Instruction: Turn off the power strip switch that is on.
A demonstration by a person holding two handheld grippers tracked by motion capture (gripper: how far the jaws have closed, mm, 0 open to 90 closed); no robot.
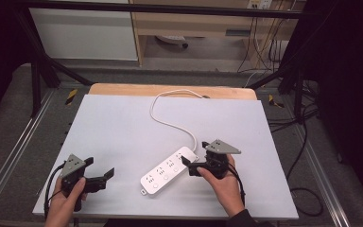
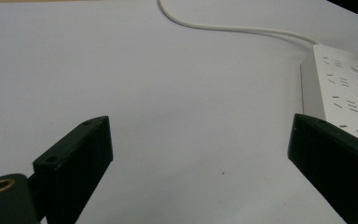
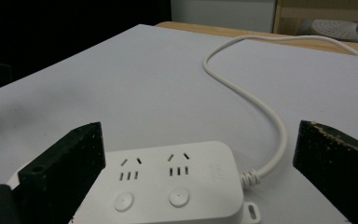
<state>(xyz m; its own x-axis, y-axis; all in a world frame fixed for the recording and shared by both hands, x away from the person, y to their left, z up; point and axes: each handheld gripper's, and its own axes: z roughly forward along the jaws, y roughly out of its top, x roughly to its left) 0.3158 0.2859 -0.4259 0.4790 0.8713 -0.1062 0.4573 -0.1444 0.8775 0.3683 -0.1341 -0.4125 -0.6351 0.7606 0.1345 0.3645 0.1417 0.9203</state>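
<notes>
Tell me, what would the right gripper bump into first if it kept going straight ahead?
Probably the white power strip. The right gripper points at the strip's cord end with open jaws on either side of it; how close it is I can't tell.

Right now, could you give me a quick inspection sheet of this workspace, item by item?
Surface: flat pale grey board on a wooden table top.
Job's things: white power strip lying flat, sockets up, nothing plugged in.
Clutter: nothing seen.
Grippers: right claw open, jaws either side of the strip's cord end; left claw open, holding nothing, apart from the strip.
Cables: white cord curving from the strip off the table's far edge; dark cables on the floor at the right.
Surroundings: black metal frame, wooden furniture behind.
</notes>
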